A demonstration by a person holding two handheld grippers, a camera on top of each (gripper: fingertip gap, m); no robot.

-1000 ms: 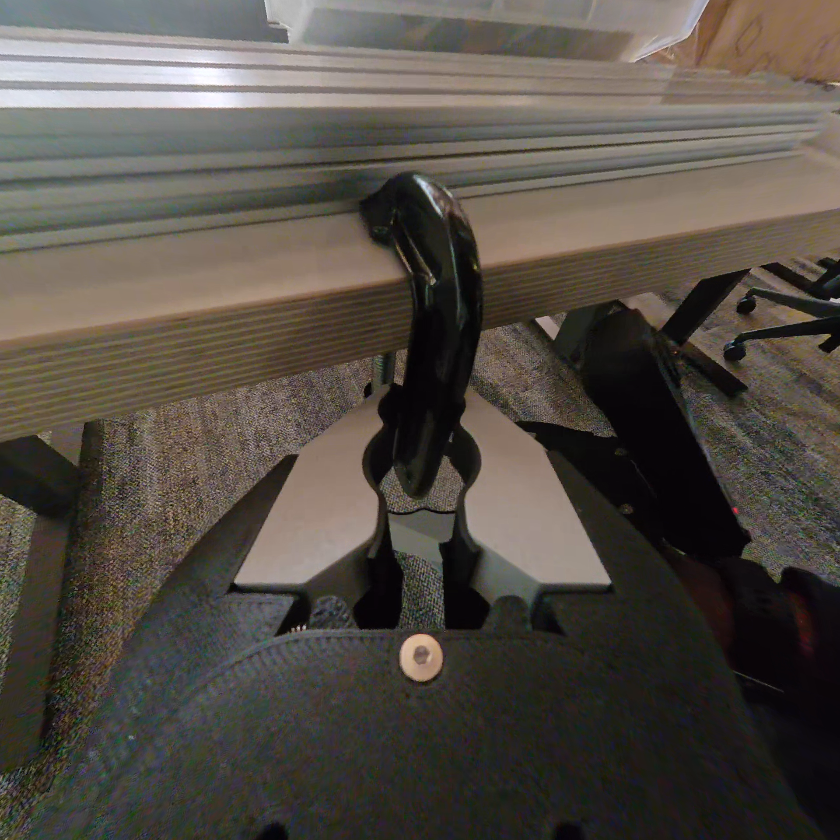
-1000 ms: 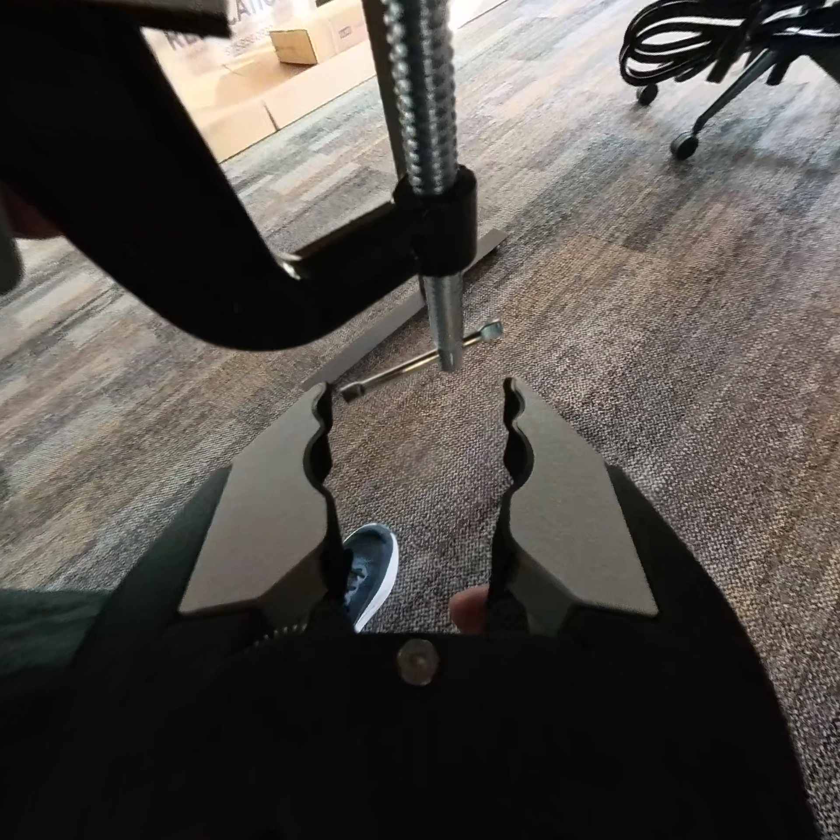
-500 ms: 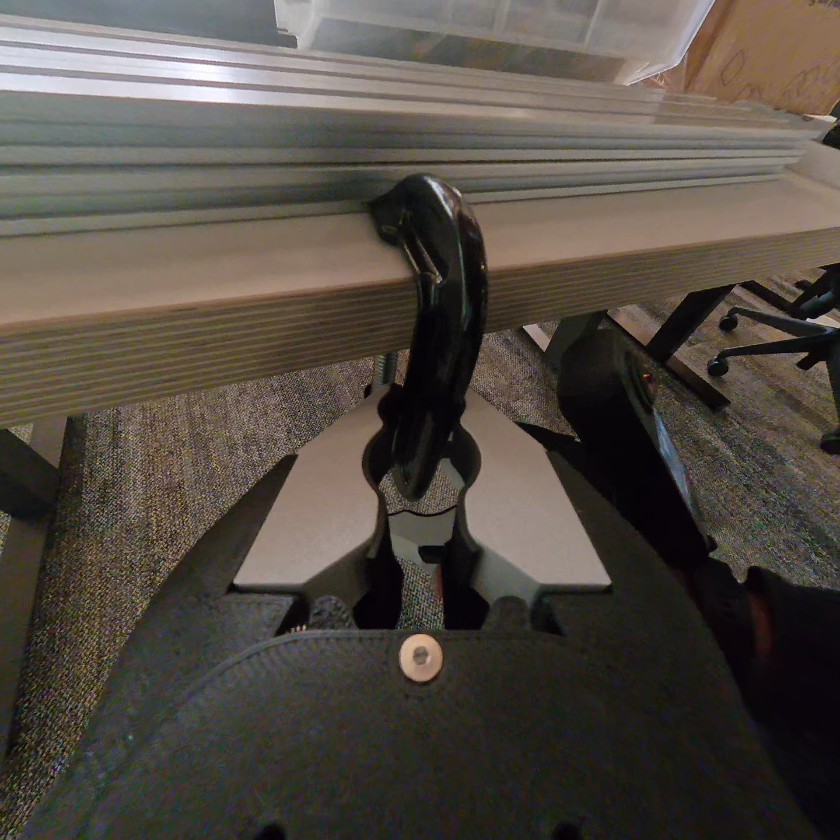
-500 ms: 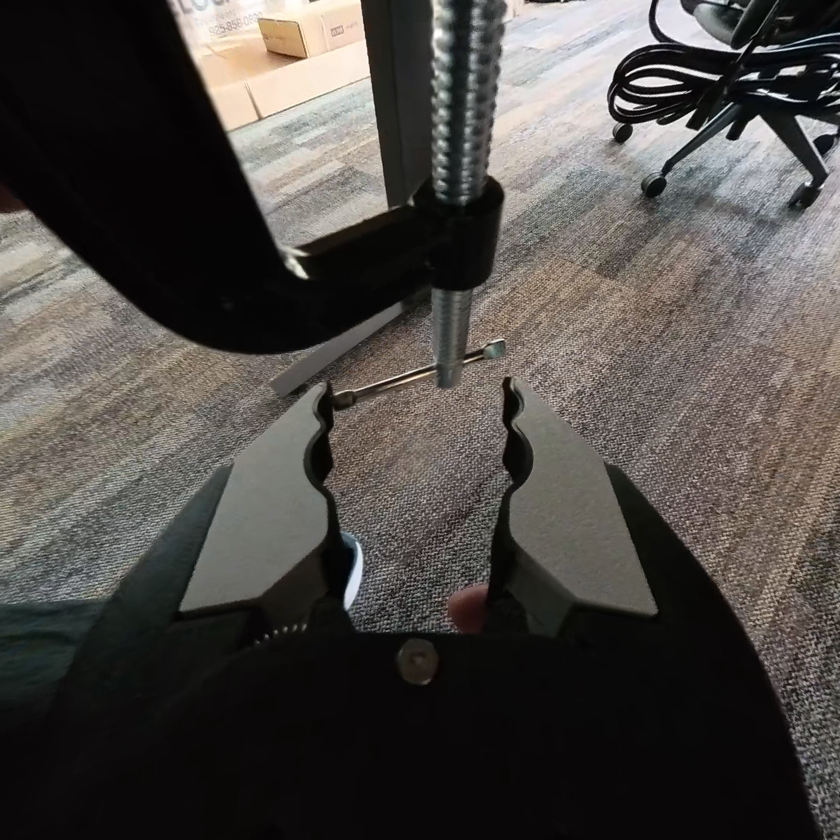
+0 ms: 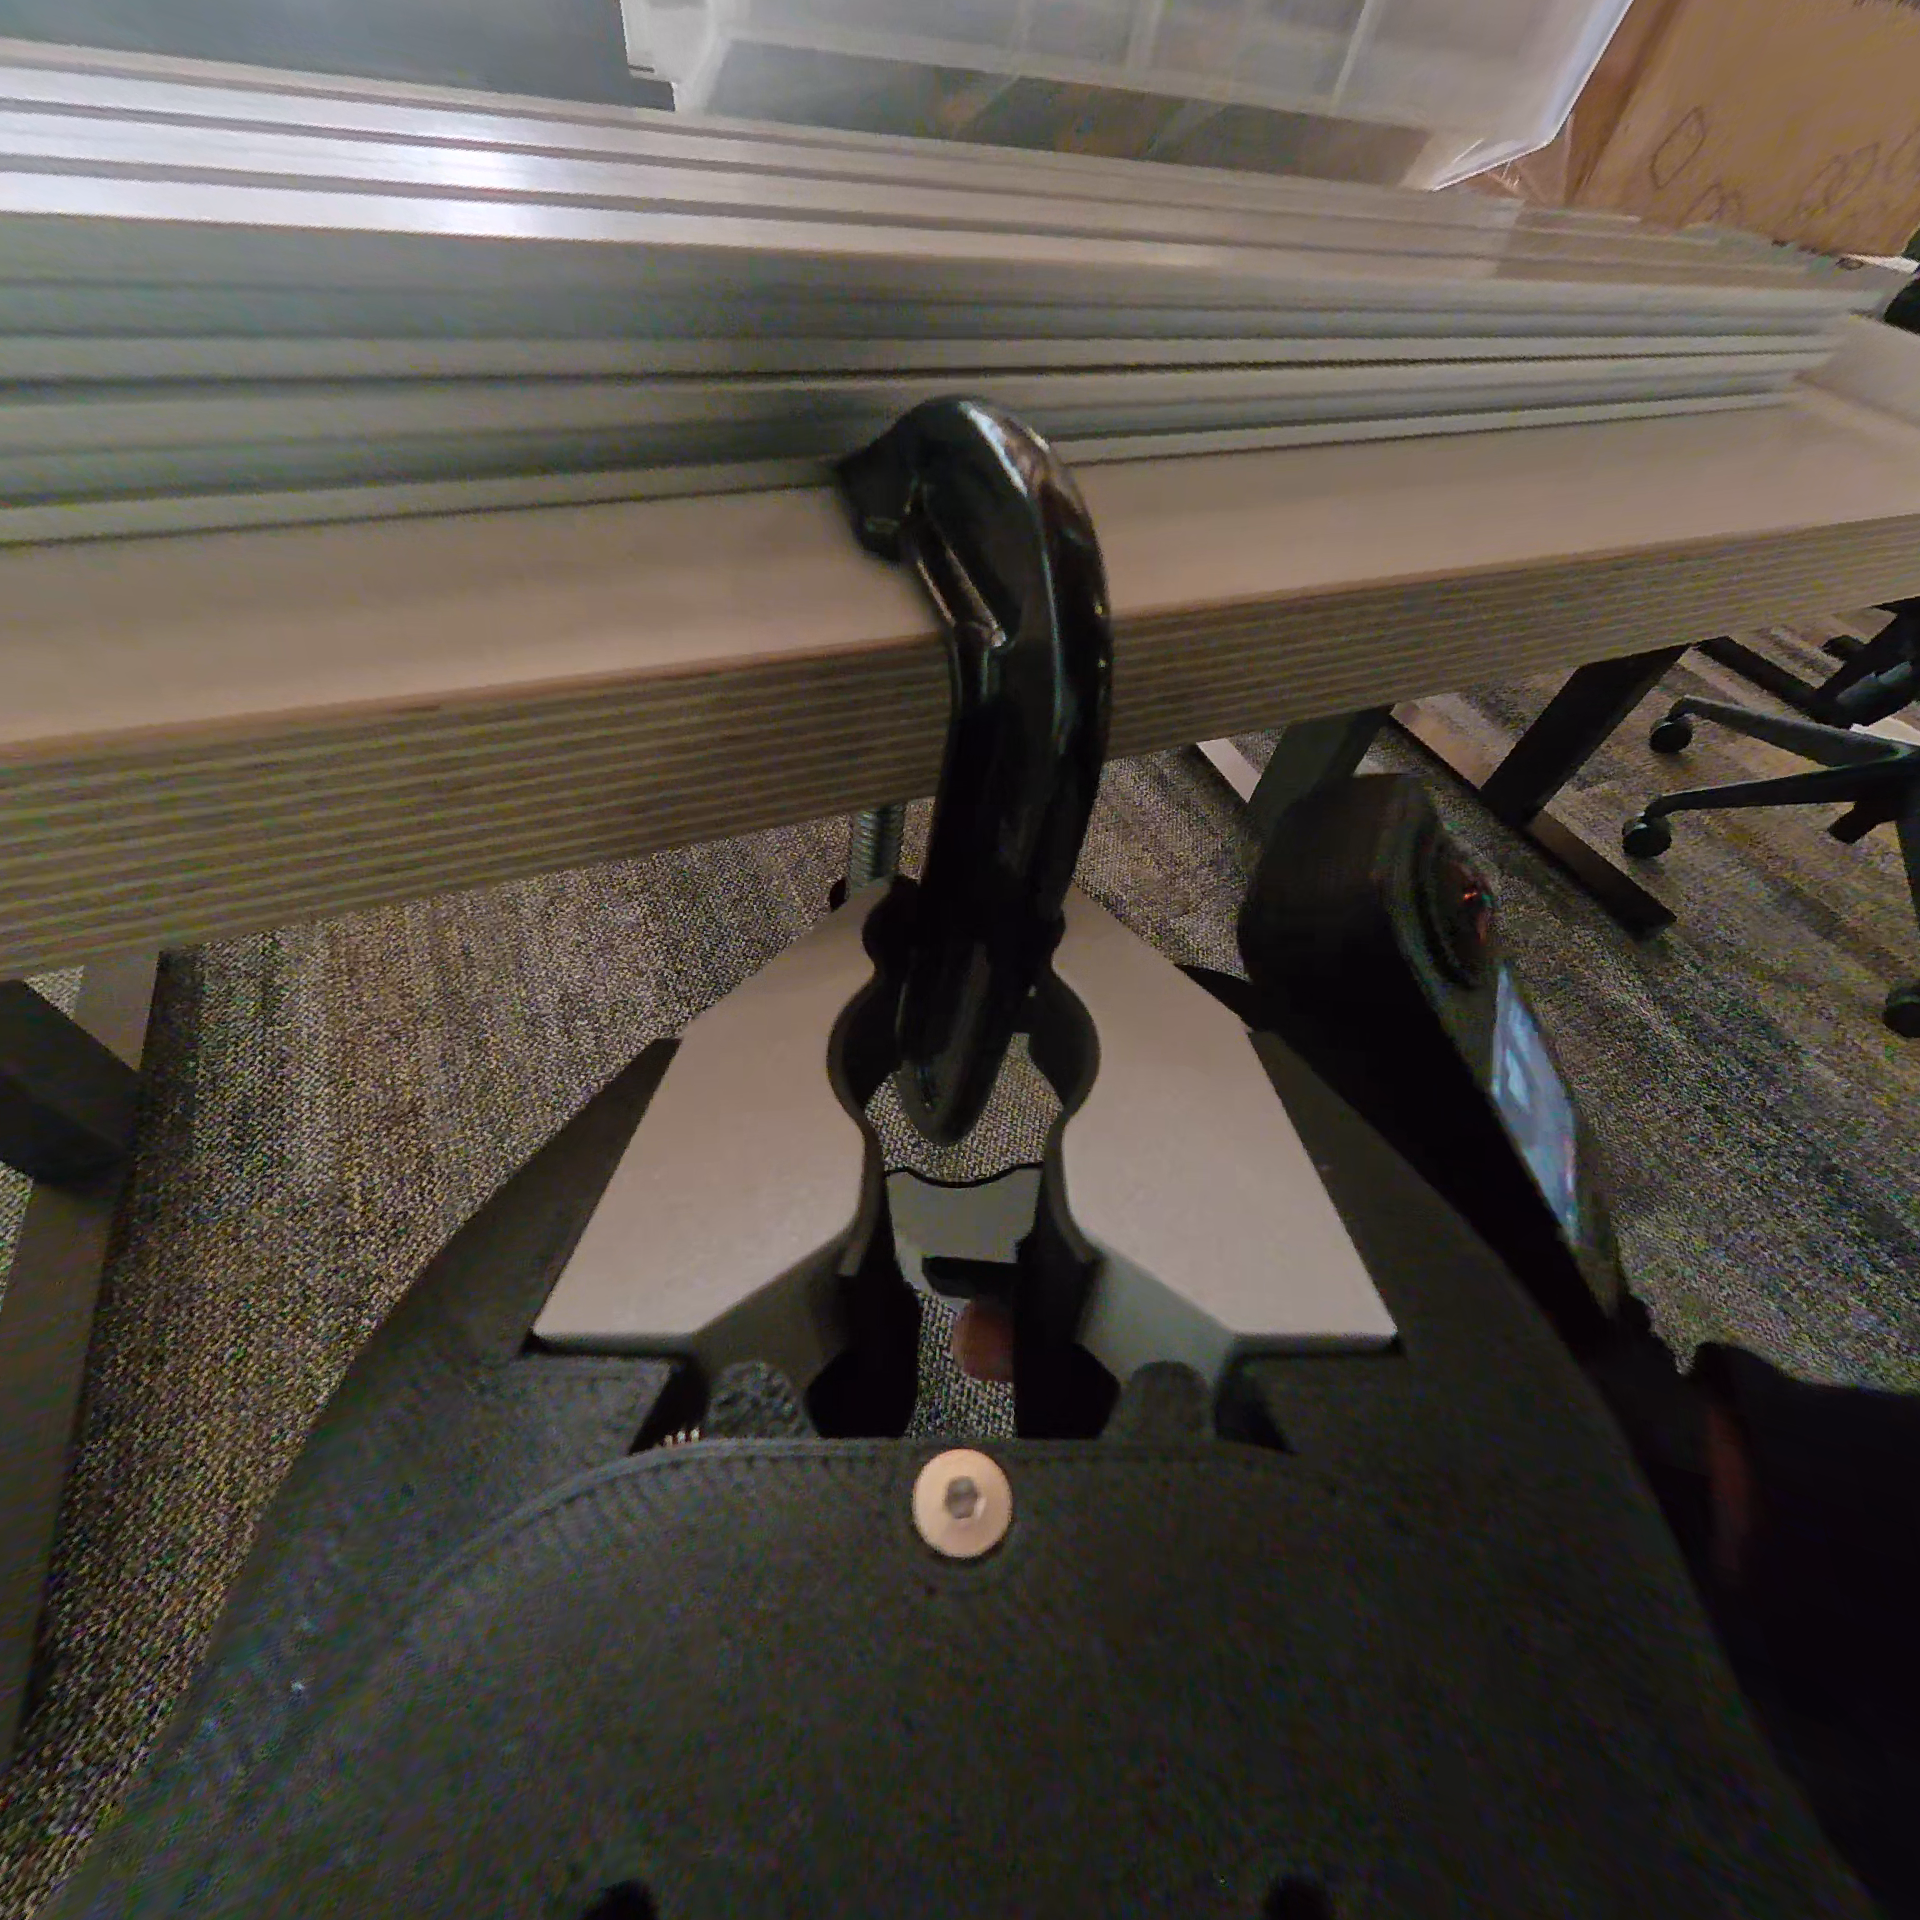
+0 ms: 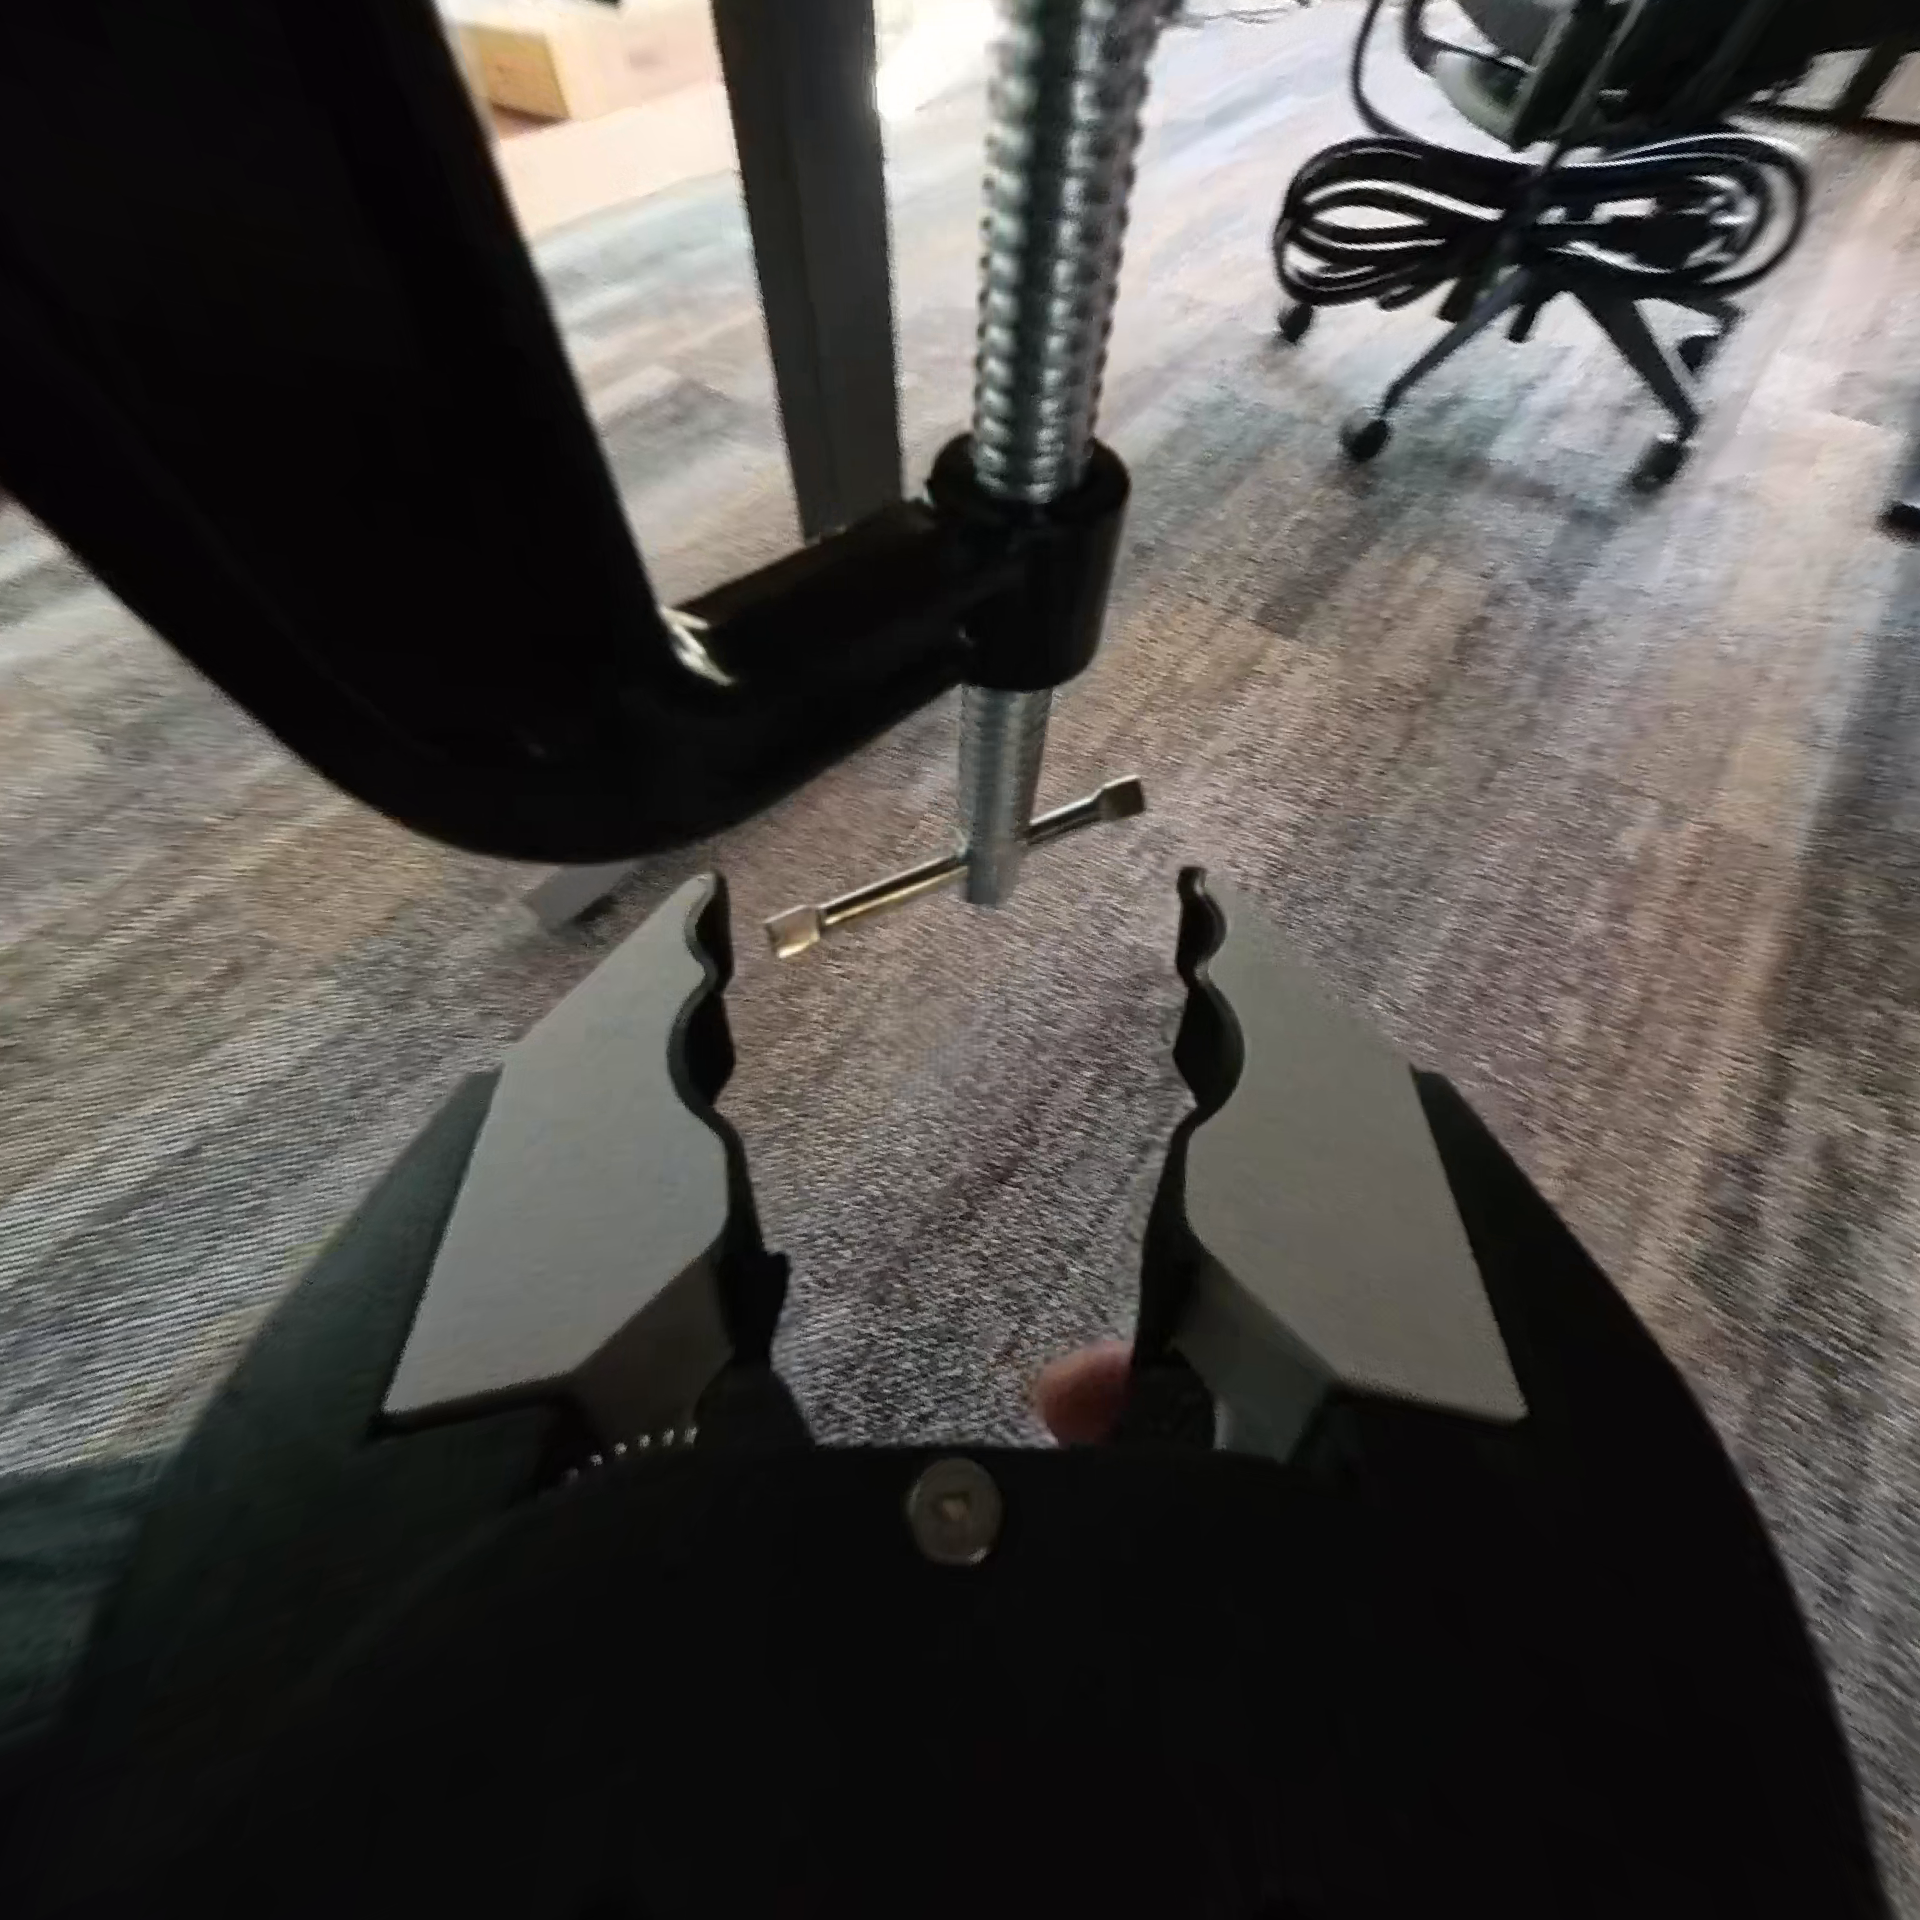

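Meanwhile, the right gripper (image 6: 951,914) has drawn closer under the C-clamp (image 5: 1013,665) than a second ago: the threaded screw (image 6: 1044,312) now looms larger at 12 o'clock, and its sliding T-bar handle (image 6: 951,871) lies just past the fingertips, where before it sat farther off. Its fingers (image 6: 603,1143) are spread wide with nothing between them. The left gripper (image 5: 951,1023) has hardly shifted; its fingers are closed on the lower bend of the clamp's frame, as they were before.

One clamp is in play, glossy black, its curved frame hooked over the front edge of the bench (image 5: 416,748), the top jaw resting against a stack of aluminium rails (image 5: 520,312) on the benchtop. The silvery screw runs through a black collar (image 6: 1029,561) below the bench, over grey carpet (image 6: 1455,935).

In the left wrist view the other gripper's camera housing (image 5: 1392,935) shows at 3 o'clock. One clear plastic bin (image 5: 1143,73) sits at 12 o'clock, one cardboard box (image 5: 1756,125) at 1 o'clock. One office chair base (image 6: 1538,312) draped with a coil of black cable (image 6: 1507,208) stands at 1 o'clock in the right view.
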